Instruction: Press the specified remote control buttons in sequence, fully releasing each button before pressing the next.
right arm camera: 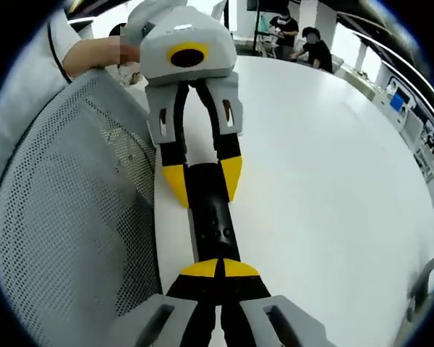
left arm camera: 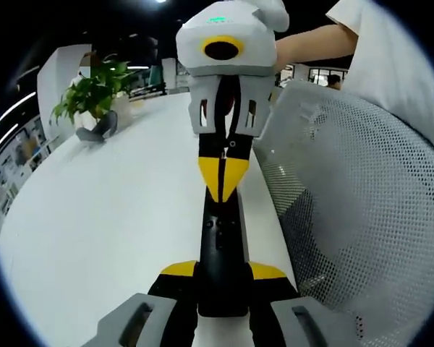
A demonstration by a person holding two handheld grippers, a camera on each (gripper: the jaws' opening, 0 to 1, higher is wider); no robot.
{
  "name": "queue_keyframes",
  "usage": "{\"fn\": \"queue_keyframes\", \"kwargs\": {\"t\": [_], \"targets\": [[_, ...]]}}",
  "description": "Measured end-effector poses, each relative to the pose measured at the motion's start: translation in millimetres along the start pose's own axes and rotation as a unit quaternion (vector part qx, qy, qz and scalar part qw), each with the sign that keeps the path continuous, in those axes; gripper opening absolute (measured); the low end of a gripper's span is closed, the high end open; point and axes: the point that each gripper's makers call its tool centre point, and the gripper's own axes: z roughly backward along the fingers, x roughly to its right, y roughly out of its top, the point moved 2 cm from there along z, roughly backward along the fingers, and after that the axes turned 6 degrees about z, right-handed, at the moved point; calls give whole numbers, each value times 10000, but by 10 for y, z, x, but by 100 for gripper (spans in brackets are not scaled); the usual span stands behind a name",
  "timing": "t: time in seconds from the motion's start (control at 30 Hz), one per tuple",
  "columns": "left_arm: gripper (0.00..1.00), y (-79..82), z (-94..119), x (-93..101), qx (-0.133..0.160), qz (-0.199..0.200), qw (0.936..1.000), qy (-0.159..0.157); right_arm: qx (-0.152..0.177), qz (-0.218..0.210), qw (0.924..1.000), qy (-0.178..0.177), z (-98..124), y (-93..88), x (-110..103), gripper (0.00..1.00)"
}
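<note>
Remote control [left arm camera: 220, 253]: black and slim, lying lengthwise near the surface's edge; buttons show along its top in the right gripper view [right arm camera: 211, 217].
Left claw [left arm camera: 221, 285]: its yellow-tipped jaws are spread to either side of the remote's near end and clamp it; in the right gripper view the same claw [right arm camera: 202, 181] comes in from the far side, jaws straddling the remote's far end.
Right claw [right arm camera: 218, 269]: its yellow tips are closed together, resting over the near end of the remote; in the left gripper view it [left arm camera: 223, 177] comes in from the far side with tips together, pointing down onto the remote's far end. Whether the tips press a button cannot be told.
Surface [left arm camera: 116, 217]: white, broad and bare around the remote.
Mesh chair back [left arm camera: 354, 210]: grey-white, just beside the surface's edge, right of the remote in the left gripper view.
Potted plant [left arm camera: 94, 90]: green, far left on the surface.
Person's arm [left arm camera: 311, 43]: bare forearm reaching to the right claw's body.
People [right arm camera: 304, 36]: standing at the surface's far end.
</note>
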Motion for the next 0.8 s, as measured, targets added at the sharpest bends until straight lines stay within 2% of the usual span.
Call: {"fn": "queue_keyframes", "kwargs": {"t": [0.2, 0.3, 0.37, 0.43, 0.53, 0.7, 0.77, 0.8], "targets": [[24, 0, -1, 3, 2, -64, 10000, -32, -150, 50, 9999, 46, 28, -51, -19, 0], [24, 0, -5, -1, 1, -61, 10000, -26, -115, -98, 9999, 3, 28, -60, -14, 0], [24, 2, -5, -1, 8, -52, 10000, -26, -165, 63, 9998, -100, 19, -51, -23, 0], [24, 5, -8, 1, 3, -51, 10000, -20, -258, 417, 9984, -275, 14, -41, -32, 0], [24, 7, -10, 3, -5, -66, 10000, -14, -90, 193, 9988, -442, 2, -33, -28, 0], [24, 16, -15, 5, -66, -76, 9999, -11, 3, 35, 9988, -498, 15, -35, -17, 0], [24, 18, -12, 7, -75, -71, 9999, -8, 252, -447, 9976, -467, 20, -30, -5, 0], [24, 15, -13, 7, -75, -61, 10000, -4, 526, -811, 9941, -487, 24, -28, 8, 0]]}}
